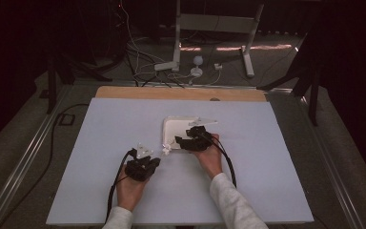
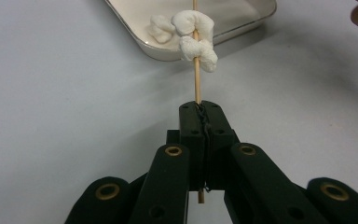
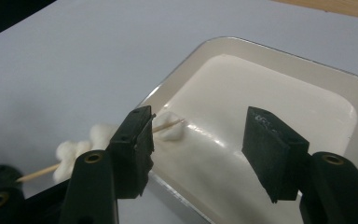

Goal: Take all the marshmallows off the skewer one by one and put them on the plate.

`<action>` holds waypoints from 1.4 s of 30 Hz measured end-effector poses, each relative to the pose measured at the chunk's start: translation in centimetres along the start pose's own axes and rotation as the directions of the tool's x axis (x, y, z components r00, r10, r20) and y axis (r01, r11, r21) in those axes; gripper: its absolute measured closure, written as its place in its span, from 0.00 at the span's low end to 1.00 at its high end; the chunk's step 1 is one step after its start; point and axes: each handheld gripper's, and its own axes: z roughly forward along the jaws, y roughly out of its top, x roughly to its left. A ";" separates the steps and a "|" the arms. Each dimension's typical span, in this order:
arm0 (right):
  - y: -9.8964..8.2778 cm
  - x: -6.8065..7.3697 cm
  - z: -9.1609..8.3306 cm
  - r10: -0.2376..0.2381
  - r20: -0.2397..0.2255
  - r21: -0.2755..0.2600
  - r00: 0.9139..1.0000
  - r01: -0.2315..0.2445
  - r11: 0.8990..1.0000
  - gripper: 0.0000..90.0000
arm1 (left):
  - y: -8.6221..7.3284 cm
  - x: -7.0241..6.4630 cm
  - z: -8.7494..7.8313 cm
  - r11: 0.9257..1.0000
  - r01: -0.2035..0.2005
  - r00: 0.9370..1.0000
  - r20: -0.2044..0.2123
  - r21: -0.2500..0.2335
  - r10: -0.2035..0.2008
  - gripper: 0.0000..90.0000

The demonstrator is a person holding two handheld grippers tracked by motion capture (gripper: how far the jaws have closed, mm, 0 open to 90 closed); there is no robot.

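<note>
Wooden and thin, the skewer (image 2: pixel 197 88) is what we hold in our left tongs (image 1: pixel 145 160), whose jaws are clamped tight on its lower end so that it points away from us toward the white tray (image 1: pixel 170 125) on the pale counter (image 1: pixel 100 143). We see two white marshmallows (image 2: pixel 198 44) already threaded on the skewer just past the tray's near rim, and a third marshmallow piece (image 2: pixel 159 29) lying in the tray at the skewer's tip, touching it as far as we can tell. Moving right, our right tongs (image 1: pixel 183 142) hang over the tray's near edge with their jaws standing apart and nothing between them; in the right gripper view one jaw sits just beside the skewer tip and the loose piece (image 3: pixel 170 128). We judge the work in hand to be threading that last piece on. From here, the soft piece could slide along the smooth tray floor instead of being pierced if the right tongs do not brace it. The skewer could bend or snap if we push at an angle, since it is gripped far from the tip. A careless close of the right tongs could also squash the piece or knock the threaded ones off.
</note>
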 end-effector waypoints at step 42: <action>-0.1 4.8 -1.0 -0.139 -0.036 -0.033 0.990 0.138 0.990 0.80 | 0.9 -0.5 -2.2 0.994 0.015 1.000 0.003 -0.109 -0.015 1.00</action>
